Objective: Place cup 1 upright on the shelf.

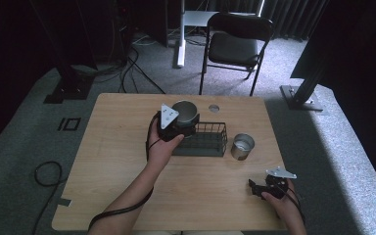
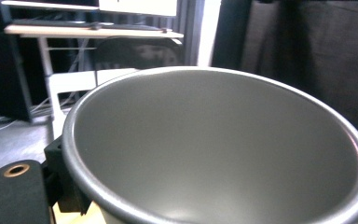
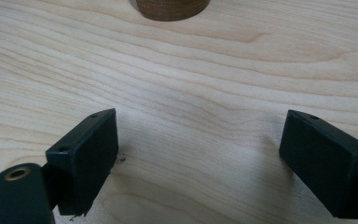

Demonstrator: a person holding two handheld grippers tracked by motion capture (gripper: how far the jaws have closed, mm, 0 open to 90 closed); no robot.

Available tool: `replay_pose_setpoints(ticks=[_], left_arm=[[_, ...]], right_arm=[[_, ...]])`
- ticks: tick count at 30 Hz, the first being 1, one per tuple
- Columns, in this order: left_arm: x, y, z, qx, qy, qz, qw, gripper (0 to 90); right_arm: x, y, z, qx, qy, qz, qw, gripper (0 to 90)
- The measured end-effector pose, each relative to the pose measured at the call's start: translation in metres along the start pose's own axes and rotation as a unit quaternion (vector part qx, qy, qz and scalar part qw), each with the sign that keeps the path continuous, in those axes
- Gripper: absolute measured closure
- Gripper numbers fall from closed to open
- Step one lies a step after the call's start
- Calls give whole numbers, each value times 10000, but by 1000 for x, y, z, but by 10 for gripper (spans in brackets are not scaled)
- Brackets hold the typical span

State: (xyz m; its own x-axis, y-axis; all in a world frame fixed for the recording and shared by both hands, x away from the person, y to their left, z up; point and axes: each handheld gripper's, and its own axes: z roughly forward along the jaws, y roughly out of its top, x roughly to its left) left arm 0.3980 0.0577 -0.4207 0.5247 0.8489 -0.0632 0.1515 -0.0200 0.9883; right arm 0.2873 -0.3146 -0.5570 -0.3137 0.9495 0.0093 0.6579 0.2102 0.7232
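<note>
- The left gripper (image 1: 178, 128) holds a grey pot (image 1: 184, 112) by its rim, above the left end of the wire basket (image 1: 210, 145); its jaws are clamped on the pot wall.
- In the left gripper view the pot (image 2: 214, 144) is very close, its round rim runs from the left jaw up and across to the right edge, and the inside is bare.
- The basket stands near the middle of the table (image 1: 117, 161), and its far wire edge is just beside the pot.
- A metal cup (image 1: 243, 146) stands just beside the right end of the basket, apart from it.
- A small round hole (image 1: 214, 108) is in the table behind the basket, near the far edge.
- The right gripper (image 1: 257, 189) rests low near the front right corner of the table, well apart from the basket and the cup.
- In the right gripper view its jaws stand wide apart with only bare wood (image 3: 196, 116) between them; a round brown shape (image 3: 170, 8) is at the top edge, and I cannot tell what it is.
- The left half of the table is open wood, and also the strip along the front edge between the two arms.
- A chair (image 1: 235, 44) stands on the floor behind the table, well apart from it.
</note>
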Motion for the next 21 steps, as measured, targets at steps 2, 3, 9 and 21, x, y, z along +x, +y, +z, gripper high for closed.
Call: replay_pose_setpoints(ticks=[2, 3, 9, 21], left_arm=[[3, -4, 2, 7, 177, -72, 9998, 135], [5, -7, 3, 31, 282, -89, 9996, 135], [9, -18, 11, -56, 585, -216, 9980, 135], [11, -45, 32, 142, 771, -356, 9963, 135]], right_arm=[[0, 0, 0, 2, 0, 3, 10000, 113], [0, 0, 0, 1, 0, 1, 10000, 113], [0, 0, 0, 1, -1, 2, 10000, 113], [0, 0, 0, 2, 0, 2, 10000, 113]])
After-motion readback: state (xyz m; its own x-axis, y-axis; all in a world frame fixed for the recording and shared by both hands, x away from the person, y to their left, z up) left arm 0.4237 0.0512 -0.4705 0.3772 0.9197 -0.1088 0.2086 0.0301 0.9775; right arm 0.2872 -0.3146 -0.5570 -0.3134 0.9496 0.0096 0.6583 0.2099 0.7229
